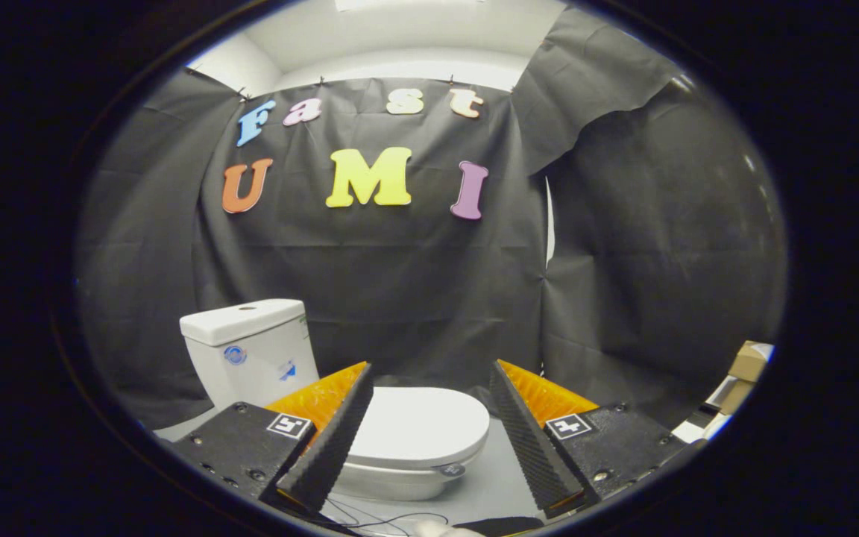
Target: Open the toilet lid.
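Looking along our gripper (429, 406), we see its fingers spread wide with nothing between them but air. Beyond them stands the toilet (340, 403), its lid (422, 429) lying flat and closed on the bowl. Behind the lid rises the tank (250, 350), against the black cloth wall (414, 298). Well off to the right of the toilet sit cardboard boxes (746, 365).
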The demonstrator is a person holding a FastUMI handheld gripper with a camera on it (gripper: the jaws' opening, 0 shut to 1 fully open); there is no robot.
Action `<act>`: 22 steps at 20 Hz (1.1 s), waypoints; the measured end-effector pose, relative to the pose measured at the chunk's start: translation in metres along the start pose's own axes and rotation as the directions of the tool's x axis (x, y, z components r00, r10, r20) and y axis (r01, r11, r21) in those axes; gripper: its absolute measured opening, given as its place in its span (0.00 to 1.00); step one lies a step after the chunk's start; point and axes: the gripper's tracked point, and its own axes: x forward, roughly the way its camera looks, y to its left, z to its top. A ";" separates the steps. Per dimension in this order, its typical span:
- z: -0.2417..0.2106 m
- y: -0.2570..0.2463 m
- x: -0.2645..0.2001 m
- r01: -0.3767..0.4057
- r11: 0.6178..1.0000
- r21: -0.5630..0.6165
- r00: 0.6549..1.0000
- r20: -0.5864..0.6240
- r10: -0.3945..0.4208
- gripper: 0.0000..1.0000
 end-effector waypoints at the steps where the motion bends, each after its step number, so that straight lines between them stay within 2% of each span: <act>1: 0.000 0.001 0.002 -0.001 1.000 0.002 1.000 0.000 0.001 0.99; 7: -0.004 -0.002 0.031 -0.004 0.999 0.049 1.000 -0.018 0.005 0.99; 13: -0.015 -0.029 0.085 0.028 0.985 0.170 0.999 -0.044 -0.021 0.99; 16: -0.033 -0.041 0.110 0.025 0.967 0.253 0.996 -0.085 -0.004 0.99; 22: -0.111 -0.069 0.141 0.100 0.901 0.423 0.969 -0.246 0.008 0.99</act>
